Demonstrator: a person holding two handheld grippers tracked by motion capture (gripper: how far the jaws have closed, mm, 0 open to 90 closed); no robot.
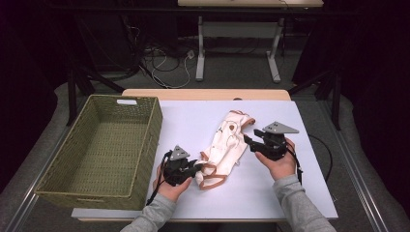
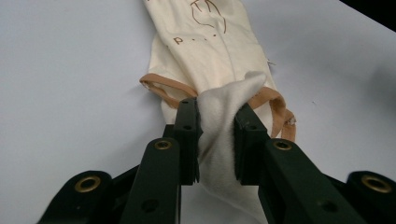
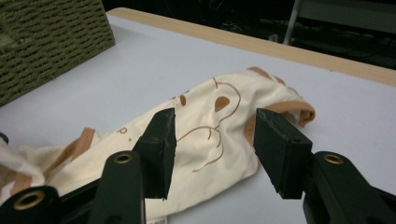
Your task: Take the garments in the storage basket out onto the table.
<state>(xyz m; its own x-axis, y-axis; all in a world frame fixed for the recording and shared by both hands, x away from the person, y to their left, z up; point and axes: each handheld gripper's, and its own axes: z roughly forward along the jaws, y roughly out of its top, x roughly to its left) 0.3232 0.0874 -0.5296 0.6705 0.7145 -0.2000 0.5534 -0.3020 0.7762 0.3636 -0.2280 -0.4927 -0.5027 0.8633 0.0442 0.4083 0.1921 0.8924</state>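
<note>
White table (image 1: 270, 193) w/ wood edge at far side; woven basket (image 1: 96, 154) sits on its left part, well apart from the cloth. Cream garment (image 1: 225, 145) w/ tan trim & brown line drawing lies crumpled mid-table, btwn both hands, running from near-left to far-right. Left gripper (image 1: 196, 169) is clamped on a bunched fold at garment's near end, cloth squeezed btwn its pads (image 2: 189, 130). Right gripper (image 1: 247, 139) at the far-right end; jaws stand apart, nothing pinched, garment seen beyond the gap in right gripper view.
</note>
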